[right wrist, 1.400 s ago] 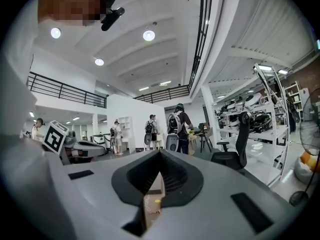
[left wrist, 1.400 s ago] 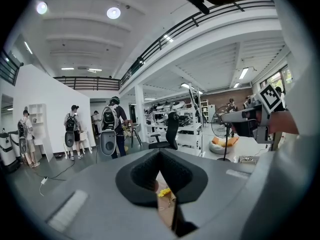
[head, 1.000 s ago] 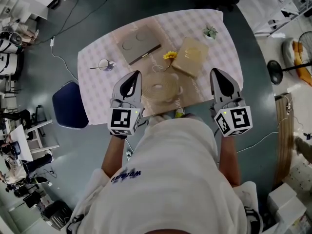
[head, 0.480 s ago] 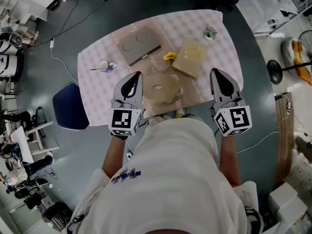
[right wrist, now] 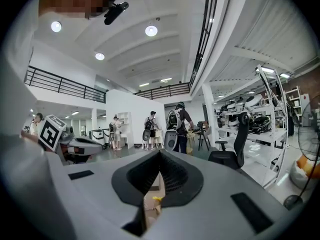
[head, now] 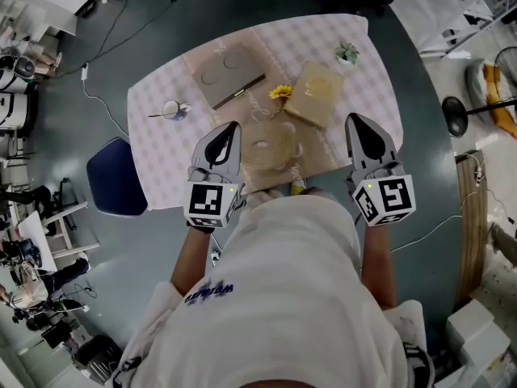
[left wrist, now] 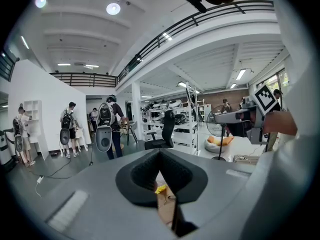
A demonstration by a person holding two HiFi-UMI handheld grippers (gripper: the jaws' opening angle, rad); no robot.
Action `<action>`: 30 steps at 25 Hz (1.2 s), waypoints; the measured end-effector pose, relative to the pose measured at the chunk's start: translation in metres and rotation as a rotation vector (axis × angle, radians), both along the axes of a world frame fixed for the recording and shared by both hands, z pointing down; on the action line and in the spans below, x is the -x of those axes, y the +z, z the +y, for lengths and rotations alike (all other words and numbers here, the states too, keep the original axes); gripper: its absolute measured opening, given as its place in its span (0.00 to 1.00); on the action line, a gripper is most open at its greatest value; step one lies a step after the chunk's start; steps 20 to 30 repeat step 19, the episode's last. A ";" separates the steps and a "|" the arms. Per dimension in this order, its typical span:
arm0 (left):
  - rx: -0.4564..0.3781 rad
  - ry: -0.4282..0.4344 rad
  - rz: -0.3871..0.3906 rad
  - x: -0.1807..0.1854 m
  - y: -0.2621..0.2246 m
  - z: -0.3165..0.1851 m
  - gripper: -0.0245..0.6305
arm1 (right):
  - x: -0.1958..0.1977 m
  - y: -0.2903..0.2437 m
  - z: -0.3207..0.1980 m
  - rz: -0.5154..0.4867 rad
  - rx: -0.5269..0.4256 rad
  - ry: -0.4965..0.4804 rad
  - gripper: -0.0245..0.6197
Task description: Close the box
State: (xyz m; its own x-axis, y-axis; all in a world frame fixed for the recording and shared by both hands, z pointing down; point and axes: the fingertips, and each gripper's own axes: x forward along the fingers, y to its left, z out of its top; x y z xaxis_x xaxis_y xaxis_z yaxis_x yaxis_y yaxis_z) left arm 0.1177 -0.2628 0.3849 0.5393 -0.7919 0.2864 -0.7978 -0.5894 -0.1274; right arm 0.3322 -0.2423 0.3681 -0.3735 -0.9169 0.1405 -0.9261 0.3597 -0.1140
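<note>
On the checked tablecloth (head: 161, 148) a square tan box (head: 315, 94) lies at the back right, and a round tan box (head: 269, 145) sits near the front middle. My left gripper (head: 229, 129) hovers above the table's near edge, just left of the round box, shut and holding nothing. My right gripper (head: 356, 122) hangs over the table's right front corner, shut and holding nothing. In the left gripper view the left gripper (left wrist: 160, 154) has its jaws together. In the right gripper view the right gripper (right wrist: 160, 155) shows the same. Both point level, out across the hall.
A flat grey-brown case (head: 229, 73) with a pen lies at the back, with a yellow flower (head: 281, 92), a small plant (head: 348, 52) and a cup with a spoon (head: 172, 108). A blue chair (head: 117, 174) stands left of the table. People (left wrist: 107, 129) stand far off.
My left gripper has drifted slightly to the right. The right gripper and the things on the table have not visibly moved.
</note>
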 end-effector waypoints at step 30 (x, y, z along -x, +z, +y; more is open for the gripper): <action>0.053 0.005 -0.011 -0.006 0.026 0.004 0.04 | -0.010 0.026 0.002 0.035 0.056 -0.004 0.05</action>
